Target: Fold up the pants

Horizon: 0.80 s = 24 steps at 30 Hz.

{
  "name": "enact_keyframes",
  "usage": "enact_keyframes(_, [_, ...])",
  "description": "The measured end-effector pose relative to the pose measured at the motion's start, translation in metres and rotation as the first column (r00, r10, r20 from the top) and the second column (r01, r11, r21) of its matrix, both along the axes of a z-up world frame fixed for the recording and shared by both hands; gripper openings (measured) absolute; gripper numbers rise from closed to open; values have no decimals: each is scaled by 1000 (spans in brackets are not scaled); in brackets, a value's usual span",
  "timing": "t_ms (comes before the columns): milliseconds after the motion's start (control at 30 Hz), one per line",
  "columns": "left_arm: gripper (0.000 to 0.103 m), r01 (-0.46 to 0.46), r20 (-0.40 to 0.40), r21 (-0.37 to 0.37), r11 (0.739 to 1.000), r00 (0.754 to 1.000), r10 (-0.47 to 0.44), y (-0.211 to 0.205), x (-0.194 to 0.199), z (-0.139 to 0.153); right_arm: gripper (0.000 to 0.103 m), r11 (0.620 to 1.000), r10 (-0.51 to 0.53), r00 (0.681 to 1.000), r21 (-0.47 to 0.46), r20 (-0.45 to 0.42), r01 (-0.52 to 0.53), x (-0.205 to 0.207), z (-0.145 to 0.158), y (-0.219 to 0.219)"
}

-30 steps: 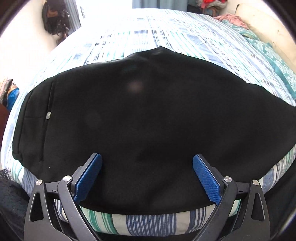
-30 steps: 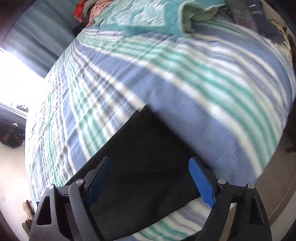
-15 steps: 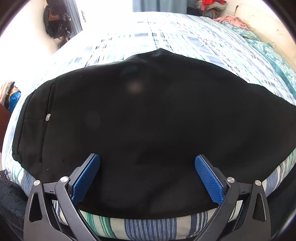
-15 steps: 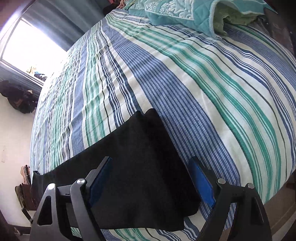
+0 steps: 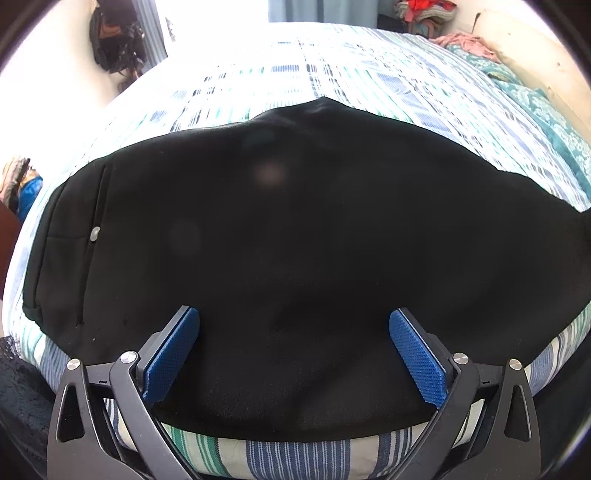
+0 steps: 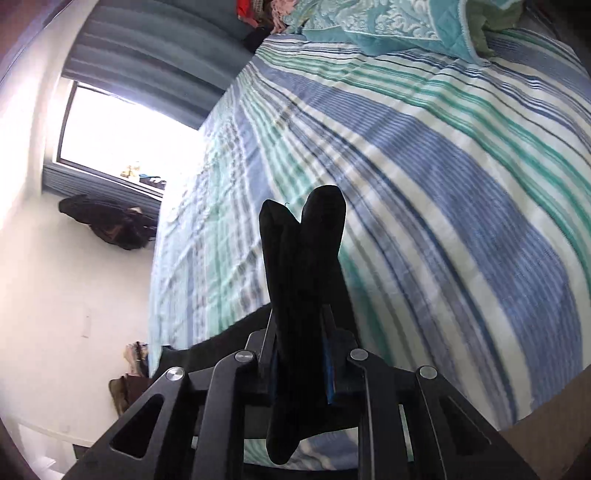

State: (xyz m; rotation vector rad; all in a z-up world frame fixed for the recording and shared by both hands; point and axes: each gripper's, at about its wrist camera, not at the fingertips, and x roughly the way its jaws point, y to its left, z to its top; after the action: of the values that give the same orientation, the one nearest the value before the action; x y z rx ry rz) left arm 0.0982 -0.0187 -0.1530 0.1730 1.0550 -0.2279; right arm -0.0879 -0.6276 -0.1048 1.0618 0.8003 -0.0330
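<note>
Pants, black, lie spread flat on the striped bedsheet near the bed's front edge. Above them the left gripper hovers with its blue pads spread wide and nothing between them. Its partner, the right gripper, is clamped on a bunched end of the pants, lifted off the sheet.

A striped bedsheet covers the bed; a teal quilt lies bunched.

The right hand-held gripper has clamped onto the pants leg end and lifted it off the bed.
</note>
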Motion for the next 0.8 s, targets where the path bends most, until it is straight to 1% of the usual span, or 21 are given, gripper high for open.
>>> enact_keyframes(67, [102, -8, -10, -10, 1000, 1000, 8, 1, 1, 1, 18, 996, 37, 995, 82, 97, -45, 7, 13, 32])
enact_keyframes(167, [102, -18, -24, -48, 999, 1000, 16, 4, 2, 4, 19, 974, 87, 973, 186, 213, -128, 29, 26, 92])
enact_keyframes(267, [102, -27, -33, -93, 995, 999, 24, 9, 5, 5, 19, 946, 147, 947, 241, 285, -219, 60, 29, 163])
enact_keyframes(333, [102, -26, -34, -111, 993, 999, 23, 12, 6, 6, 19, 923, 178, 932, 274, 315, -268, 83, 21, 212])
enact_keyframes(433, [102, -6, -22, -109, 994, 1000, 4, 12, 7, 4, 19, 917, 242, 924, 241, 296, -318, 118, 3, 287])
enact_keyframes(500, [102, 21, -6, -72, 997, 1000, -21, 7, 5, 2, 20, 916, 283, 922, 209, 265, -341, 137, -13, 336])
enact_keyframes(533, [102, 31, 1, -51, 998, 1000, -31, 4, 4, 1, 23, 919, 300, 922, 183, 246, -348, 144, -21, 359])
enact_keyframes(567, [102, 38, 6, -40, 998, 999, -38, 2, 2, 1, 32, 924, 320, 924, 146, 211, -354, 151, -29, 380])
enact_keyframes(600, [102, 42, 6, -45, 998, 999, -42, 2, 1, 1, 50, 926, 345, 926, 104, 155, -363, 156, -37, 398])
enact_keyframes(633, [102, 46, 1, -59, 997, 999, -46, 2, 0, 2, 57, 922, 372, 923, 73, 100, -380, 159, -43, 413])
enact_keyframes(667, [102, 50, -1, -75, 996, 999, -51, 2, 0, 4, 58, 917, 394, 916, 42, 68, -397, 158, -44, 422])
enact_keyframes(733, [102, 53, -2, -105, 993, 999, -54, 4, -1, 7, 60, 898, 438, 896, -65, 72, -434, 147, -29, 428])
enact_keyframes(767, [102, 49, -3, -116, 992, 999, -50, 4, 0, 9, 66, 889, 448, 891, -140, 77, -435, 138, -17, 425])
enact_keyframes(800, [102, 45, -1, -131, 990, 999, -45, 4, 1, 11, 76, 880, 447, 891, -219, 82, -421, 126, -5, 419])
